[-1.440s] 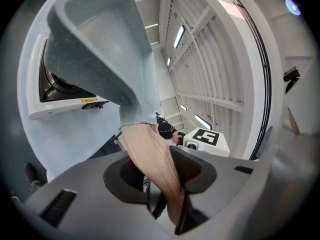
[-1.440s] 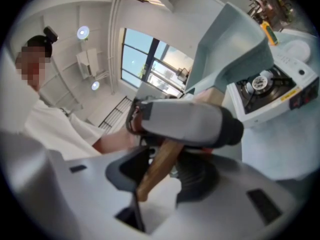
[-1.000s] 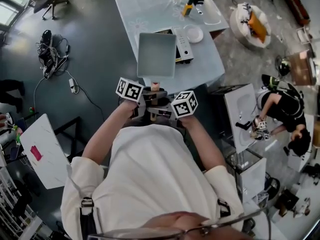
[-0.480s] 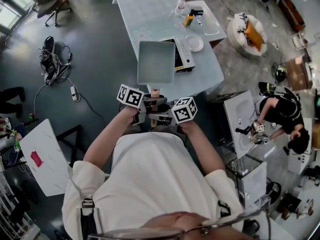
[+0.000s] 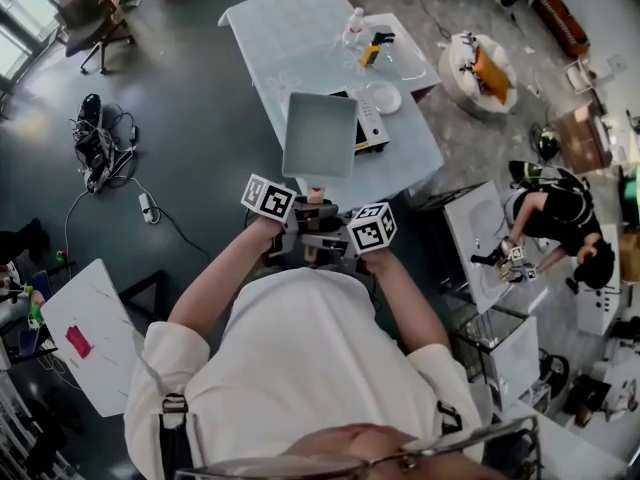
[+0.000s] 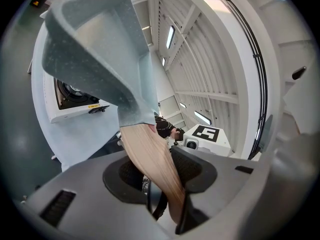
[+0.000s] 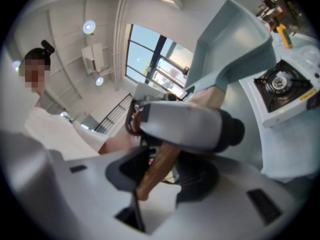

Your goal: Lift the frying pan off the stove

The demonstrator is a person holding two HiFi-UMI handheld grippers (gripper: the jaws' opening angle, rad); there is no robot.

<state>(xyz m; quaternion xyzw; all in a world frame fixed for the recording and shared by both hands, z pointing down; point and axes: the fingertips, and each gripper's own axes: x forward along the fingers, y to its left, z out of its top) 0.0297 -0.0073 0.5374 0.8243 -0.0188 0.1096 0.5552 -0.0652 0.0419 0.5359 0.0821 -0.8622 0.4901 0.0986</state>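
Left gripper [image 6: 160, 176] is pinching the pale wooden handle [image 6: 150, 151] of the square, speckled grey-blue frying pan [image 5: 320, 134]. Right gripper [image 7: 162, 179] is clamping the same handle nearer its end. Pan is hanging clear above the portable gas stove [image 5: 368, 120] on the white table [image 5: 290, 28], at the grippers' 12 o'clock. Stove is showing at pan's 3 o'clock.

Looking down on a pale blue table [image 5: 270, 38], long side running away. Bears a white single-burner gas stove [image 5: 369, 120] near its right edge, with a white plate [image 5: 386, 98] just beyond it. Holds, farther back, a clear bottle [image 5: 353, 25] and a yellow-and-black tool [image 5: 371, 50], close together.
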